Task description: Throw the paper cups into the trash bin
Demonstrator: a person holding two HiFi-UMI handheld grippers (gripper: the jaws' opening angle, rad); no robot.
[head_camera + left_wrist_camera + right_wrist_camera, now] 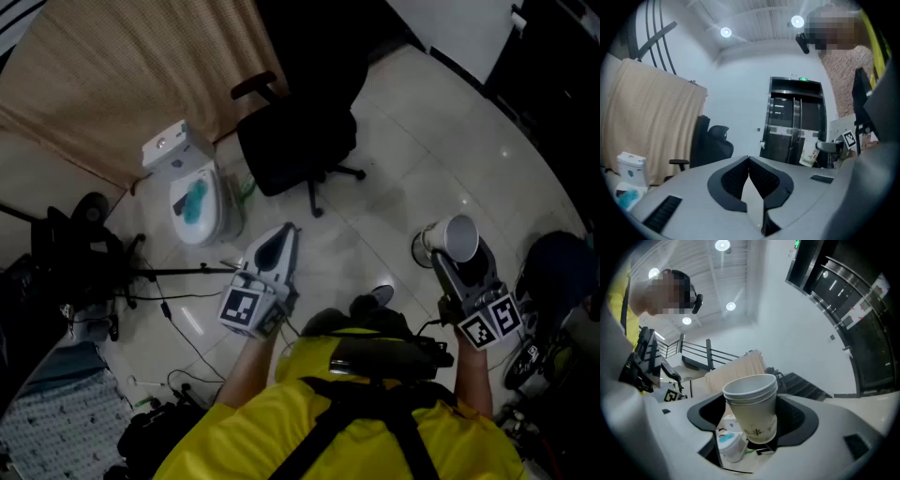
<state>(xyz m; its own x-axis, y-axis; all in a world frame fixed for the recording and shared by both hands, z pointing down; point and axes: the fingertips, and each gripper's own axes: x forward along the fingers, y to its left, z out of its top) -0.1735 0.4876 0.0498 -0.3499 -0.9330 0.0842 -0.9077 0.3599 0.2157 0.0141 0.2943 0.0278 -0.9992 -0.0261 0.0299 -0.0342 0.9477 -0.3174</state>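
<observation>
Paper cups (752, 404), stacked, clamped in right hand-held gripper (448, 251), not yet binned; trash bin (221, 217) well apart at nine o'clock; left hand-held gripper (749, 159) pressed together, empty.

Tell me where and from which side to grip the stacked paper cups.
Grip the paper cups mid-wall, below the rolled rims, jaws across the round body from the side, as the right gripper holds them now. The doubled wall should resist crushing.
</observation>
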